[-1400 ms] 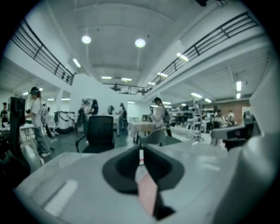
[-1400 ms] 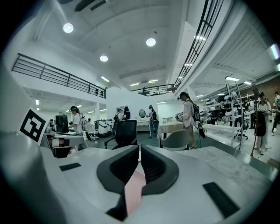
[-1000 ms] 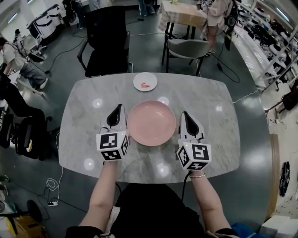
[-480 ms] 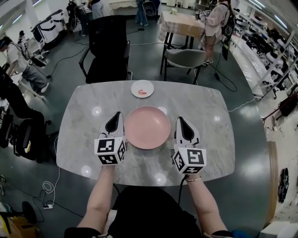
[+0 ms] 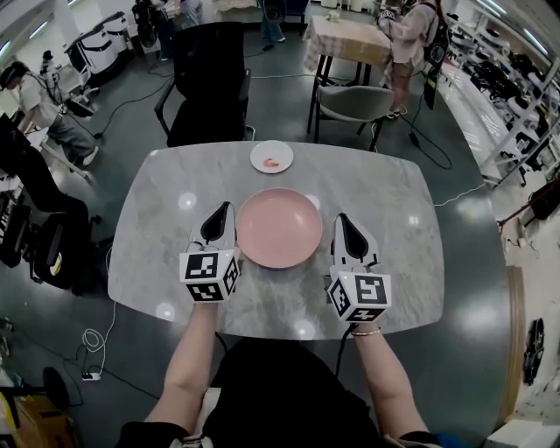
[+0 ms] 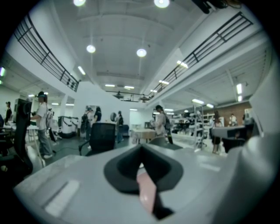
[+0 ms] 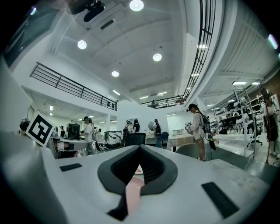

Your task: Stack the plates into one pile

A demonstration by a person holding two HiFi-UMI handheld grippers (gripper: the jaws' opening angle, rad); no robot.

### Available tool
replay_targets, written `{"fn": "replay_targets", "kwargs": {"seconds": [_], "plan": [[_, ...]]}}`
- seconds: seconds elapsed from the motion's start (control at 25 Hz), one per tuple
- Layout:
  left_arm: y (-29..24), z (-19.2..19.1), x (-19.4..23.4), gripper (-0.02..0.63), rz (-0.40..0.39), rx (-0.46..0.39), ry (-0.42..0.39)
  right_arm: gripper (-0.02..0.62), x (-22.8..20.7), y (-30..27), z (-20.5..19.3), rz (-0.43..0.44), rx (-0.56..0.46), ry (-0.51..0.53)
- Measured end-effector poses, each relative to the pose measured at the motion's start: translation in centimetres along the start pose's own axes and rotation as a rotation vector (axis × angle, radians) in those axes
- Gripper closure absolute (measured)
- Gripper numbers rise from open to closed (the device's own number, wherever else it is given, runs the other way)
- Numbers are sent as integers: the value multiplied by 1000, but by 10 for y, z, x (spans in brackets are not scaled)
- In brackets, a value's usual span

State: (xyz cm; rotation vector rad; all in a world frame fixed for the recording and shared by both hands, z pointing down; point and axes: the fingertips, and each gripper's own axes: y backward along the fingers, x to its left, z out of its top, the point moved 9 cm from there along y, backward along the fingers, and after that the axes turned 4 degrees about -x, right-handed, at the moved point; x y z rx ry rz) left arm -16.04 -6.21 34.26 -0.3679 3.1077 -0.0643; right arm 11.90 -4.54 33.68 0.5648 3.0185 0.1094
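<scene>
A big, bright hall around a marble table

The pale marble table, rounded at its corners and dotted with lamp reflections, stands on a dark grey floor. Beyond its far edge are a black chair, a grey chair and a smaller table under a checked cloth. Cables trail over the floor off the near left corner. Shelves line the right side of the room. White walls rise to a high ceiling with round lamps, and a dark railing runs along an upper gallery. Several people stand or sit further back.
</scene>
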Motion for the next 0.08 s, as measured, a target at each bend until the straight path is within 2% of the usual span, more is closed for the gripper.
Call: {"fn": "replay_targets", "kwargs": {"seconds": [0.08], "plan": [[-1, 0, -2, 598, 1, -4, 1, 591, -3, 0, 0, 2, -3, 2]]}}
